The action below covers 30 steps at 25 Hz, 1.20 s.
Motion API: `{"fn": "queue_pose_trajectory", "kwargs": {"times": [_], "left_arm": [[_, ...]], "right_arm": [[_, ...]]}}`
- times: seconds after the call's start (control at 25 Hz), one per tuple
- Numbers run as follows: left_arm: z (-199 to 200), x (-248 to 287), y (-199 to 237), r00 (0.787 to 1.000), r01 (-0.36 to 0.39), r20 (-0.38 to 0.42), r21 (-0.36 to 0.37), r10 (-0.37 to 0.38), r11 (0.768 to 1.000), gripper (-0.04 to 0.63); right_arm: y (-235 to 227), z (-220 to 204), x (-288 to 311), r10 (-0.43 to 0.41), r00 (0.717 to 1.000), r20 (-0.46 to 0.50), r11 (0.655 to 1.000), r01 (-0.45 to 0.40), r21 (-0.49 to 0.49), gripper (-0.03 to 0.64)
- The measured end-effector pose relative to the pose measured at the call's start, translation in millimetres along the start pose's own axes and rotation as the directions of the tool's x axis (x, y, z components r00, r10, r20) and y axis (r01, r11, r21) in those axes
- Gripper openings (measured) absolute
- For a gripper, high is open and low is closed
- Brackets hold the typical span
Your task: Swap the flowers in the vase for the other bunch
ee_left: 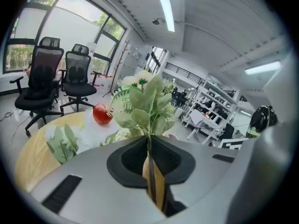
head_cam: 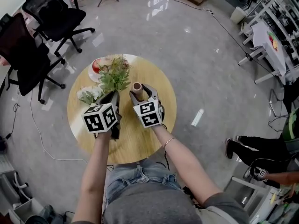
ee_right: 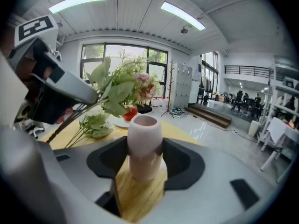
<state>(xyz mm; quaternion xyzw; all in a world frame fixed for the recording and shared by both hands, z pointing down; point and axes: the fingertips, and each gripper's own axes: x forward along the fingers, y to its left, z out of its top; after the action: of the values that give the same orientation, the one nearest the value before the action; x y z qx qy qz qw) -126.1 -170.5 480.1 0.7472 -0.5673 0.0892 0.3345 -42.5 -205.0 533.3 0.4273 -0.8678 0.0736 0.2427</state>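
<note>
Empty pink vase [ee_right: 145, 125] upright on round table [head_cam: 140, 139], clasped in right gripper [ee_right: 145, 155]; leafy pink bunch [ee_right: 124, 85] out of vase, stems pinched in left gripper [ee_left: 150, 148]; white bunch [head_cam: 89, 95] lying on table by plate [head_cam: 95, 76] with apple [ee_left: 102, 113]

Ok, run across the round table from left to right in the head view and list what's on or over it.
white bunch → leafy bunch → vase. The plate is left out, since it overlaps the first two.
</note>
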Motion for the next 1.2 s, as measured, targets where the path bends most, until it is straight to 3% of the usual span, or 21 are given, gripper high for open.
{"fn": "queue_pose_trajectory", "kwargs": {"times": [0.44, 0.68, 1.2], "left_arm": [[82.4, -4.6, -46.5, 0.982, 0.120, 0.135, 0.113, -0.135, 0.986, 0.037], [110.3, 9.5, -70.1, 0.969, 0.163, 0.155, 0.176, -0.191, 0.971, 0.037], [147.8, 48.0, -109.5, 0.930, 0.293, 0.163, 0.217, -0.331, 0.931, 0.037]], "right_arm": [[2.6, 2.2, 1.1, 0.004, 1.000, -0.002, 1.000, -0.004, -0.003, 0.242], [1.2, 3.7, 1.3, 0.003, 1.000, -0.004, 1.000, -0.003, 0.001, 0.242], [1.0, 3.1, 5.7, -0.009, 1.000, -0.016, 1.000, 0.009, 0.014, 0.242]]}}
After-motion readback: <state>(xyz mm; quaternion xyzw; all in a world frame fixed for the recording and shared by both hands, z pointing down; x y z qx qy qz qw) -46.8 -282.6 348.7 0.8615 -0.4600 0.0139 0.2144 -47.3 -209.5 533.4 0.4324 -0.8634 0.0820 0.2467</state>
